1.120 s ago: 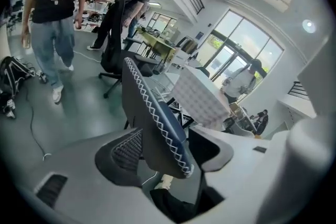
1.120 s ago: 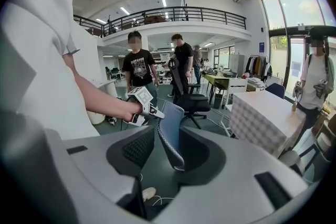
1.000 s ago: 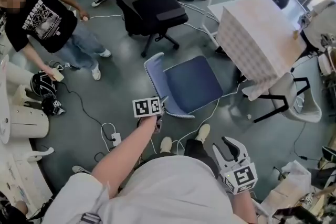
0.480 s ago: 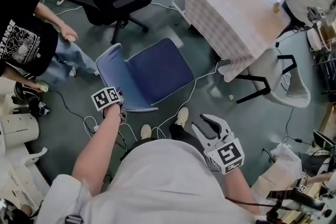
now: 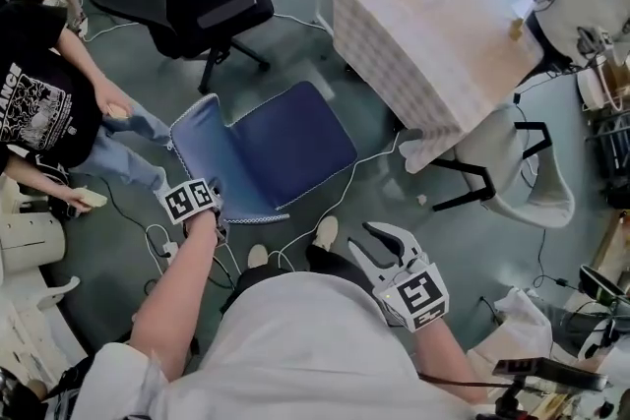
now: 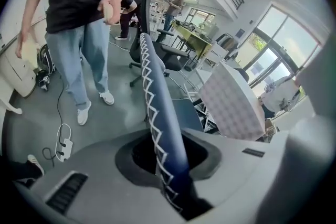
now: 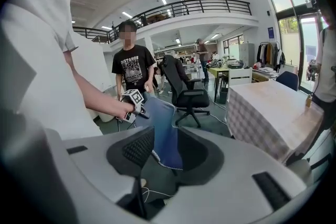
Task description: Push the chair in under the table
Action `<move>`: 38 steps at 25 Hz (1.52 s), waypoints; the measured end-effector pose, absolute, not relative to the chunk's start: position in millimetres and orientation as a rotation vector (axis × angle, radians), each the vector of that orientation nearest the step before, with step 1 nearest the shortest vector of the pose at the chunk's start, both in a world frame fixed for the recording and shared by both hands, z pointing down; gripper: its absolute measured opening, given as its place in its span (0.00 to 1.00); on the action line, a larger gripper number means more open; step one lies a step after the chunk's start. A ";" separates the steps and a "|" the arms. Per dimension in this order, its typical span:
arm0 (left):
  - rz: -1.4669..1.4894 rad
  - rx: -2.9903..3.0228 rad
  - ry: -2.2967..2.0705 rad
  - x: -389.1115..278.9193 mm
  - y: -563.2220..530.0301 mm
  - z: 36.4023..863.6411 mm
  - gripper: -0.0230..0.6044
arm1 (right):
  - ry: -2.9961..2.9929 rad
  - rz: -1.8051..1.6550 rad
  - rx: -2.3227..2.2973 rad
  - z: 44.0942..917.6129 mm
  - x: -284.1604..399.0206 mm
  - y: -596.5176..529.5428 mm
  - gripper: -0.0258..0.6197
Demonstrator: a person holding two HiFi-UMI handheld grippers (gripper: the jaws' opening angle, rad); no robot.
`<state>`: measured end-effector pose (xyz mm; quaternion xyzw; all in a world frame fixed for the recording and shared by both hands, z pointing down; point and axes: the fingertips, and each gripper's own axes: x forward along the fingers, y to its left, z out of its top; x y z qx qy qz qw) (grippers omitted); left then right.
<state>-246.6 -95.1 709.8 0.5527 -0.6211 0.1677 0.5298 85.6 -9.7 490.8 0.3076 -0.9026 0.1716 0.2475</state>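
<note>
**Head view:** The blue chair [image 5: 285,148] stands on the grey floor [image 5: 345,221] near the table [image 5: 433,34], not under it. Its seat is turned toward the table's cloth-hung corner, and a white cable [image 5: 369,167] crosses the strip of bare floor between them. The left gripper [image 5: 212,204] is at the top edge of the backrest [image 5: 202,157]. The right gripper [image 5: 379,246] hangs apart, close to the person's body. There is one table, two grippers and three chairs: the blue one, a black chair [image 5: 212,5] behind it and a white chair [image 5: 522,177] beside the table. One bystander [image 5: 39,103] stands at left.

**Left gripper view:** The jaws are closing on the backrest's white-stitched edge, which runs up between them. Open floor lies to the left.

**Right gripper view:** The jaws gape wide with nothing between them. Beyond them is the chair, with the table at right, in a hall with a railed gallery
</note>
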 end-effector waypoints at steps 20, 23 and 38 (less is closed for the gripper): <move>0.243 1.285 -1.431 -88.0 -210.5 699.4 0.17 | -2.408 0.474 0.948 490.9 176.3 -41.8 0.26; 0.214 1.258 -1.427 -65.6 -222.6 701.1 0.17 | -2.398 0.490 0.975 494.8 190.2 -40.2 0.26; 0.116 1.230 -1.388 20.1 -289.0 704.9 0.17 | -2.335 0.589 1.099 514.2 235.2 -40.5 0.26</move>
